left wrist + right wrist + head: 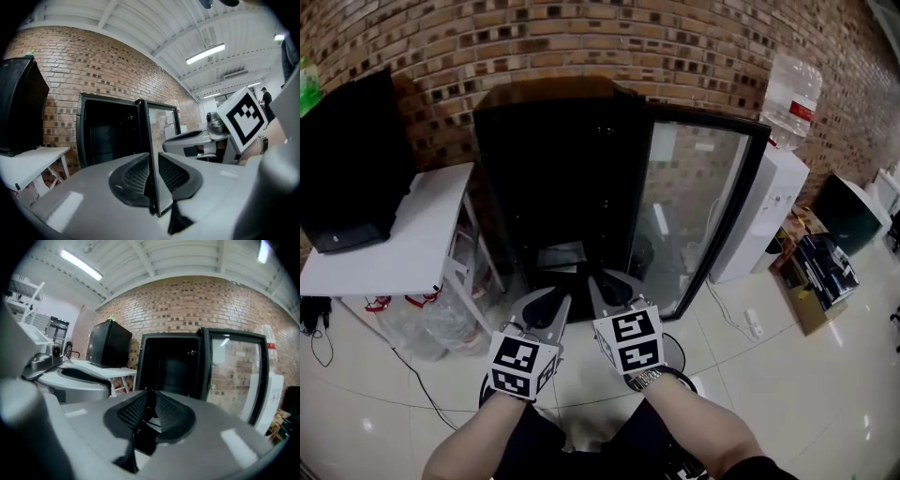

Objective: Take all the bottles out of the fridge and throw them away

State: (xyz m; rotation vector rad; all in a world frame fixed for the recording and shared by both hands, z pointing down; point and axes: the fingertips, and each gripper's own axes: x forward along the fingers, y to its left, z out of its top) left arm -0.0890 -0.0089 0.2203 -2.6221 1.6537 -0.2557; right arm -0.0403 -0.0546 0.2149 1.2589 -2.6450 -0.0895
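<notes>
The black fridge (562,159) stands open against the brick wall, its glass door (694,206) swung out to the right. Its inside is dark and I make out no bottles there. My left gripper (553,298) and right gripper (598,281) hang side by side low in front of the opening, well short of it. In the left gripper view the left gripper (152,157) has its pads drawn together with nothing between them. The right gripper (150,394) looks the same, empty, pointing at the fridge (173,366).
A white table (403,225) with a black box (347,169) stands left of the fridge, clear bags (431,323) beneath it. At the right stand a water dispenser (764,216) with its big jug (790,89), and boxes (816,272) on the floor.
</notes>
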